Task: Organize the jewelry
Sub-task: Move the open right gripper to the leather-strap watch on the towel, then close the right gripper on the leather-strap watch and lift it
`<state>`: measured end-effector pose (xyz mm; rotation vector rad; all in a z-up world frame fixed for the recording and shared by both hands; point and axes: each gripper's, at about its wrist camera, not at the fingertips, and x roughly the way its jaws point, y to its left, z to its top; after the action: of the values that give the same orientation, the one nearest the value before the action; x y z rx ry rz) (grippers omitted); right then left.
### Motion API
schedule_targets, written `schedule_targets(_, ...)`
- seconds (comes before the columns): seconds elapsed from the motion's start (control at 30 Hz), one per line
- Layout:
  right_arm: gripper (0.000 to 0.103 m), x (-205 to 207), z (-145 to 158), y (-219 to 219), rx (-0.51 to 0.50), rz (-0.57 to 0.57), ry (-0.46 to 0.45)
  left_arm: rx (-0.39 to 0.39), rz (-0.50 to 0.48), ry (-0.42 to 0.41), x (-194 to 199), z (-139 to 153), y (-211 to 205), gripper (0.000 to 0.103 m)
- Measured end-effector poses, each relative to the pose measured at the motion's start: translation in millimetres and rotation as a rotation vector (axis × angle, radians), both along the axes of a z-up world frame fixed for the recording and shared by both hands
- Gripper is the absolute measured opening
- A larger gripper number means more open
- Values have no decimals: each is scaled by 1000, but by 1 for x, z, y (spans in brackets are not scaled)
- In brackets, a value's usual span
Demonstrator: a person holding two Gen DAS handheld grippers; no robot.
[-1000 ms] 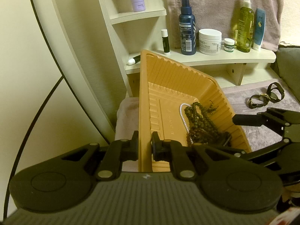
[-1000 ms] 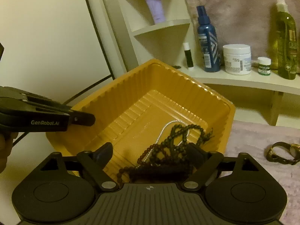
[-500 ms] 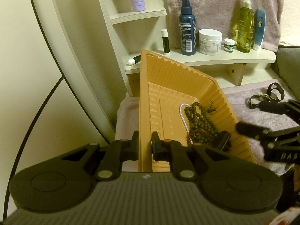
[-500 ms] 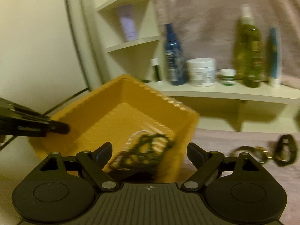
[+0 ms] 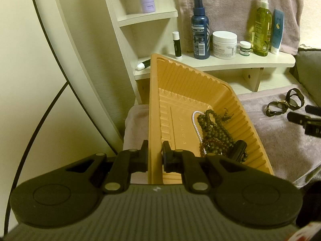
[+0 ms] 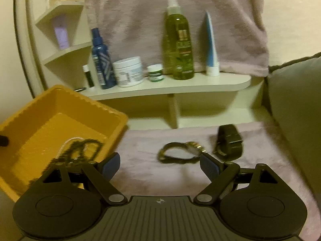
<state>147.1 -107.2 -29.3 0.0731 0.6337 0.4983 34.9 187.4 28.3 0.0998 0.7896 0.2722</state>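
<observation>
A: Where is the jewelry?

B: Part of it lies in the orange tray (image 5: 200,84): a tangle of dark bead necklaces (image 5: 214,132) with a white pearl strand (image 5: 195,124) beside it, gathered toward the tray's right wall. Two pieces are outside it, on the pinkish cloth (image 6: 144,150) to the right: a gold-faced watch (image 6: 180,154) and, just right of that, a dark watch (image 6: 228,140).

A: And the tongs?

B: The left gripper (image 5: 154,156) is clamped narrow on the tray's near-left wall, one finger outside, one inside. The right gripper (image 6: 158,166) stands wide, with nothing between its fingers, above the cloth with the gold-faced watch just beyond its tips. The view there is somewhat blurred.

A: What is around them?

B: Behind the tray, a pale shelf (image 5: 230,64) carries a blue spray bottle (image 5: 201,30), a white cream jar (image 5: 224,44), a small green-labelled jar (image 5: 245,48), a yellow-green spray bottle (image 5: 261,24) and a blue tube (image 5: 277,32). A towel (image 6: 180,10) hangs behind them.
</observation>
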Motion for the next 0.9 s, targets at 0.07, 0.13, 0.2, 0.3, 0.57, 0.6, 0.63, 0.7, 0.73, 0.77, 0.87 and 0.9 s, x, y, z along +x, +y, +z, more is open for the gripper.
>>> schedule_targets(0.07,86,6,0,-3,-12,-6,-8,0,0,0,0,0,0,12)
schedule_targets(0.13,86,11,0,-5,-24,-4,-8,1,0,0,0,0,0,12)
schedule_targets(0.2,86,16,-2,-4,-41,2,-10,0,1,1,0,0,0,12)
schedule_targets(0.3,86,23,-5,-3,-59,12,-4,3,0,2,0,0,0,12)
schedule_targets(0.57,86,38,-22,8,-121,45,3,10,-2,6,0,0,0,12)
schedule_targets(0.6,86,39,-24,10,-127,48,5,9,-2,6,0,0,0,12)
schedule_targets(0.63,86,41,-27,12,-134,47,5,8,-1,5,0,0,0,12)
schedule_targets(0.7,86,45,-31,15,-142,50,12,9,-1,6,0,0,1,12)
schedule_targets(0.73,86,47,-32,17,-148,50,15,9,-2,6,0,0,0,12)
schedule_targets(0.77,86,49,-35,18,-152,54,17,8,-2,6,0,0,0,12)
schedule_targets(0.87,86,55,-40,21,-173,63,20,7,-2,7,0,0,1,12)
schedule_targets(0.9,86,58,-42,22,-182,66,22,6,-2,7,0,0,1,12)
